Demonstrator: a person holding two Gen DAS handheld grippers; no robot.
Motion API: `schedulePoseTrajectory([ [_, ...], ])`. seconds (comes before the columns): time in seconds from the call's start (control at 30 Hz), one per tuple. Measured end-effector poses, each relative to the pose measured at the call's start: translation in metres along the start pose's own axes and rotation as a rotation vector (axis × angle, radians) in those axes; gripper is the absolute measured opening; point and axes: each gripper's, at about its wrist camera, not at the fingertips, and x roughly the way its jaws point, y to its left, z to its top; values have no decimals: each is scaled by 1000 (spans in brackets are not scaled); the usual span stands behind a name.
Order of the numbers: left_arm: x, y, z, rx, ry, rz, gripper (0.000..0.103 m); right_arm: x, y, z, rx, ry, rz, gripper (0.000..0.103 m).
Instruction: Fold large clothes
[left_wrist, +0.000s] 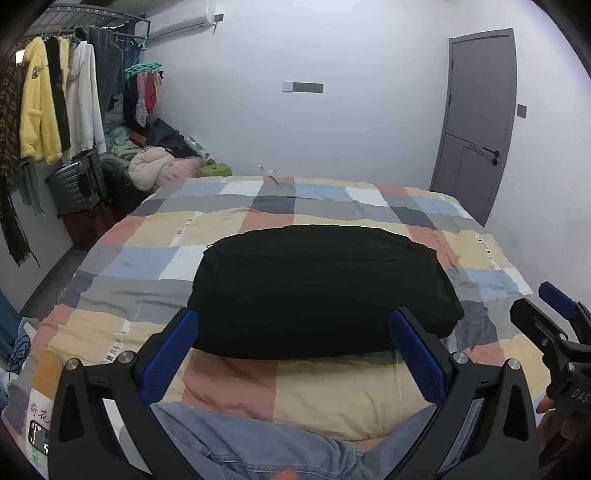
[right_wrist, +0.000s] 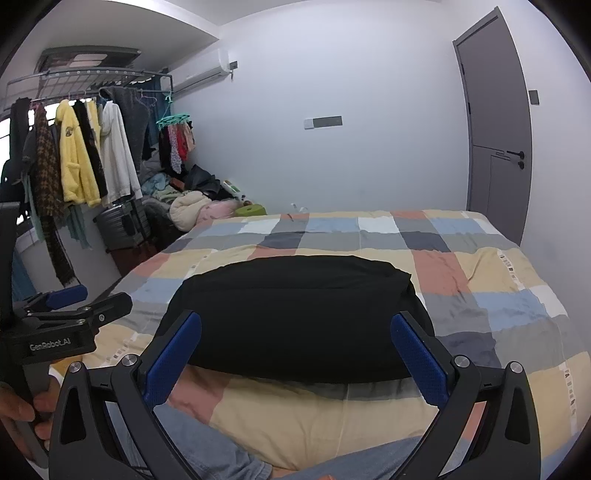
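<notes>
A black garment (left_wrist: 317, 288) lies folded into a compact rectangle on the checked bed cover (left_wrist: 207, 225); it also shows in the right wrist view (right_wrist: 295, 314). My left gripper (left_wrist: 295, 332) is open and empty, held just short of the garment's near edge. My right gripper (right_wrist: 295, 336) is open and empty, also just before the near edge. The right gripper shows at the right edge of the left wrist view (left_wrist: 554, 317). The left gripper shows at the left of the right wrist view (right_wrist: 74, 299). Blue denim (left_wrist: 258, 443) lies under both grippers.
A clothes rack (right_wrist: 85, 147) with hanging coats stands at the left, with a suitcase (right_wrist: 118, 221) and a pile of clothes (right_wrist: 192, 206) below it. A grey door (right_wrist: 495, 125) is at the far right. The bed cover (right_wrist: 480, 277) stretches beyond the garment.
</notes>
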Motion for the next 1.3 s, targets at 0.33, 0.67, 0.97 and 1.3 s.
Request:
schedulePoseTrajectory([
  [0.33, 3, -2, -2, -8, 14, -27, 103, -1, -2, -3, 1, 0, -9, 103],
  [0.67, 4, -5, -4, -13, 27, -32, 103, -2, -5, -4, 4, 3, -23, 103],
  [0.97, 5, -5, -3, -13, 33, -32, 103, 0, -4, -7, 4, 9, -26, 103],
  [1.3, 6, -8, -7, -14, 35, -31, 103, -3, -7, -7, 6, 4, -37, 103],
])
